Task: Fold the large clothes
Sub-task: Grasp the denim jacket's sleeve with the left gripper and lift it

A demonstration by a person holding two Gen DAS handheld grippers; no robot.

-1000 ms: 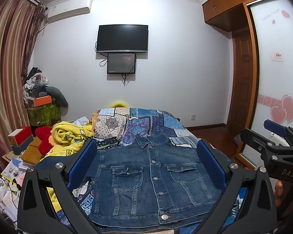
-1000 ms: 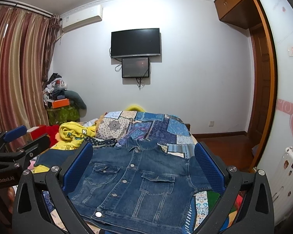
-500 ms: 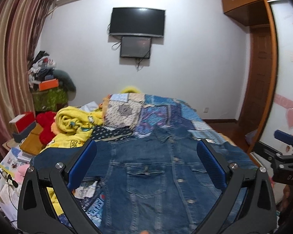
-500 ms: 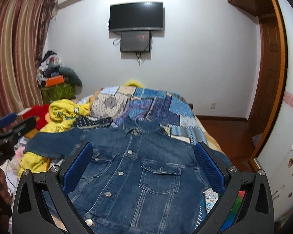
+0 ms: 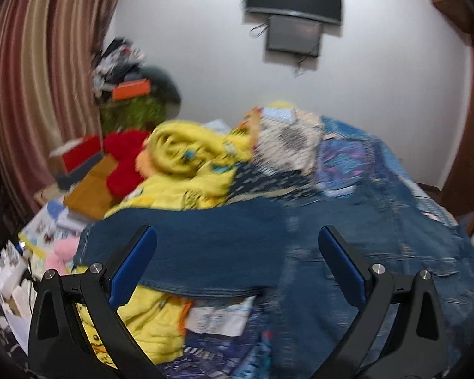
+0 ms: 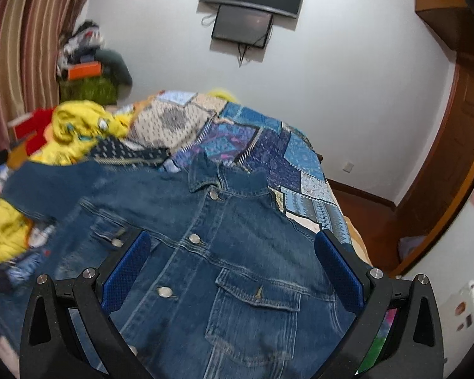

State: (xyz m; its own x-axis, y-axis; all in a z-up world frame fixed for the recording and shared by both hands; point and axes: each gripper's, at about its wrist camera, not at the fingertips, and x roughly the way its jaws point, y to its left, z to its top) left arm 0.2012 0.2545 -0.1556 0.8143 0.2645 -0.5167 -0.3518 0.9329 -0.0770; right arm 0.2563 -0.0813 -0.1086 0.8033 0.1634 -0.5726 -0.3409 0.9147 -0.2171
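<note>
The denim jacket (image 6: 224, 252) lay spread front-up on the patchwork quilt (image 6: 268, 145), one sleeve (image 5: 186, 252) stretched toward the yellow blanket (image 5: 186, 170). The left gripper (image 5: 237, 262) hung spread over that sleeve; the right gripper (image 6: 232, 265), also spread, over its chest.

Left view motion-blurred, denim jacket (image 6: 224, 252) hem cut off below — its sleeve end smeared
</note>
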